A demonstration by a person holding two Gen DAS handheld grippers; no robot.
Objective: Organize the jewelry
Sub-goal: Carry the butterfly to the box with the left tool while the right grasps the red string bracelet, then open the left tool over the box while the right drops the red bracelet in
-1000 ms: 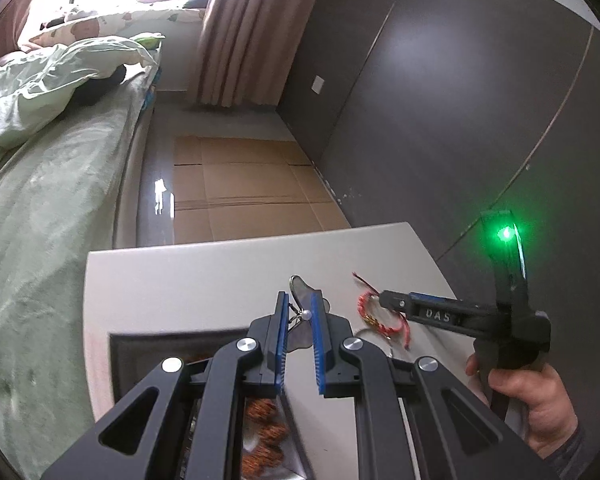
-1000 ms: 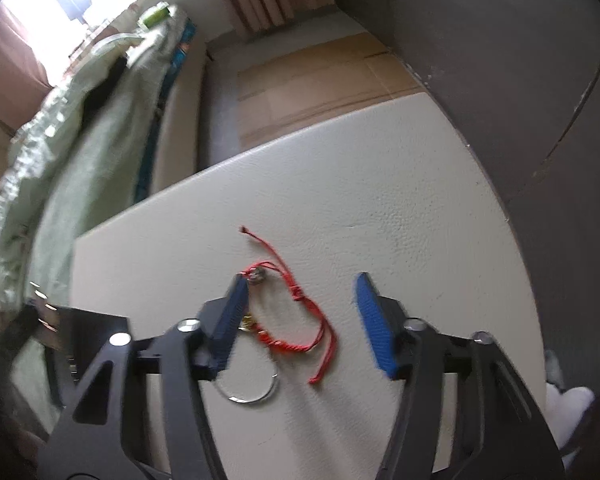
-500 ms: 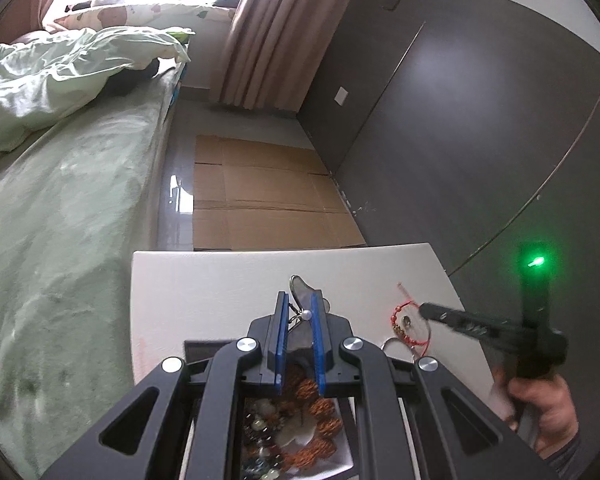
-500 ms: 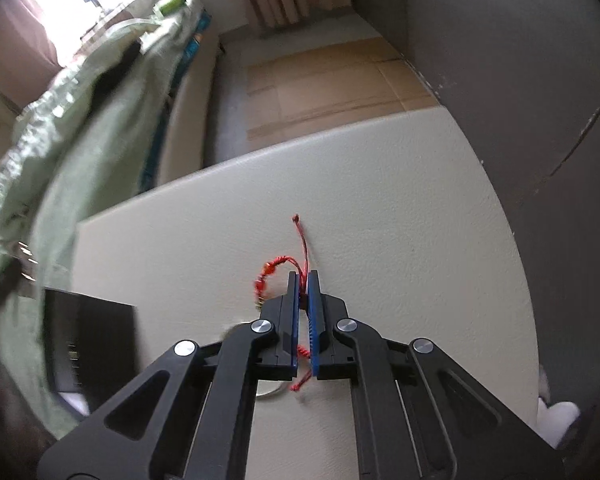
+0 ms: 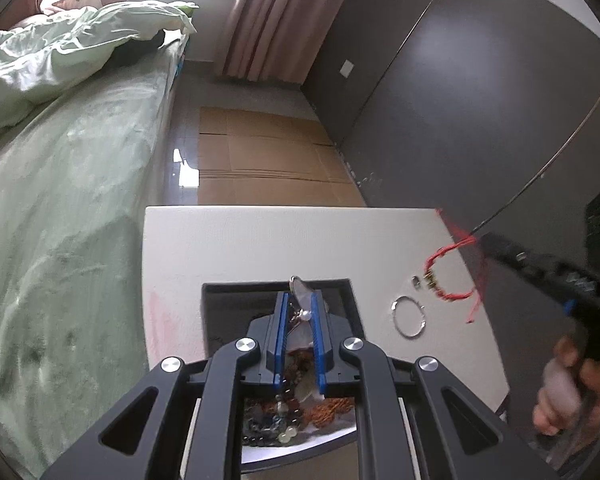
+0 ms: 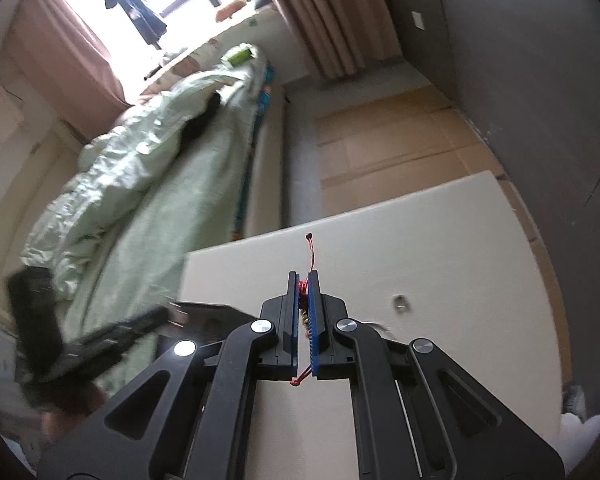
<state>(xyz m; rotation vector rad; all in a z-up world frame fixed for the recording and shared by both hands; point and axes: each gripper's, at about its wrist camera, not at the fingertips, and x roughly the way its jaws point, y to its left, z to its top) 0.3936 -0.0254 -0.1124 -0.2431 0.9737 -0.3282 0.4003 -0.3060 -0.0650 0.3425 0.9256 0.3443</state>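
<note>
The left tongs [image 5: 299, 312] point down over a dark box [image 5: 216, 312] at the near edge of the white worktop [image 5: 260, 240], their blue pads opening slightly, with a pearl earring [image 5: 303, 312] still between them and touching the pads. Below the earring, inside the box, lies a heap of beaded bracelets [image 5: 292, 416] (brown, green and pale beads on a white liner). The right tongs [image 6: 303, 292] are clamped on a red cord bracelet [image 6: 301, 286], which hangs clear of the worktop in the left view [image 5: 448, 268]; one cord end sticks up past the fingertips and the other dangles below the pads. A silver ring [image 5: 409, 317] lies flat on the worktop just right of the box, and a small metal piece [image 5: 416, 281] sits near it. A hand [image 5: 572, 392] grips the right tool's handle. A green-sheeted bed [image 5: 60, 200] runs along the worktop's left side.
</note>
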